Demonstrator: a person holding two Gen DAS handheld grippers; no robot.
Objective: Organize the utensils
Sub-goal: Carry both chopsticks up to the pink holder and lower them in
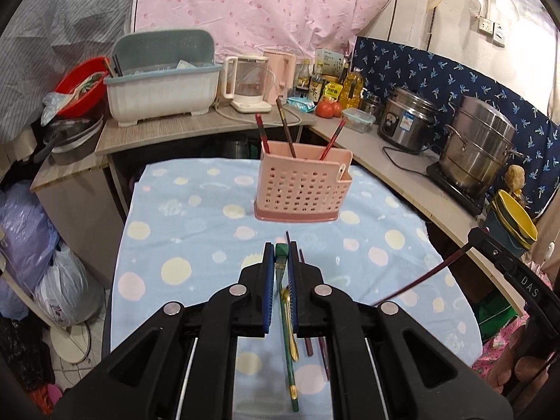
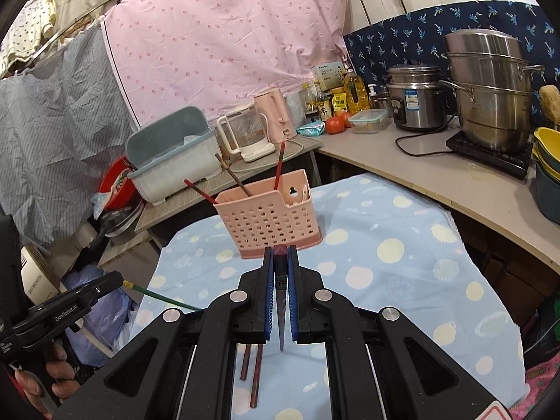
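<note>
A pink perforated utensil holder (image 1: 302,185) stands on the blue dotted cloth (image 1: 196,231) and holds three chopsticks (image 1: 285,127). It also shows in the right wrist view (image 2: 269,220). My left gripper (image 1: 281,250) is shut on a green chopstick (image 1: 288,336), lifted above the cloth. My right gripper (image 2: 280,250) is shut on a dark red chopstick (image 2: 281,301); it shows in the left wrist view (image 1: 486,241) at the right. Two dark red chopsticks (image 2: 252,371) and a gold spoon (image 1: 290,325) lie on the cloth below the grippers.
A counter (image 2: 437,171) runs behind and right with steel pots (image 2: 490,87), a rice cooker (image 2: 418,99), bottles, tomatoes, a kettle (image 2: 276,115) and a dish rack (image 2: 175,154). Yellow bowls (image 1: 516,220) sit at the right edge.
</note>
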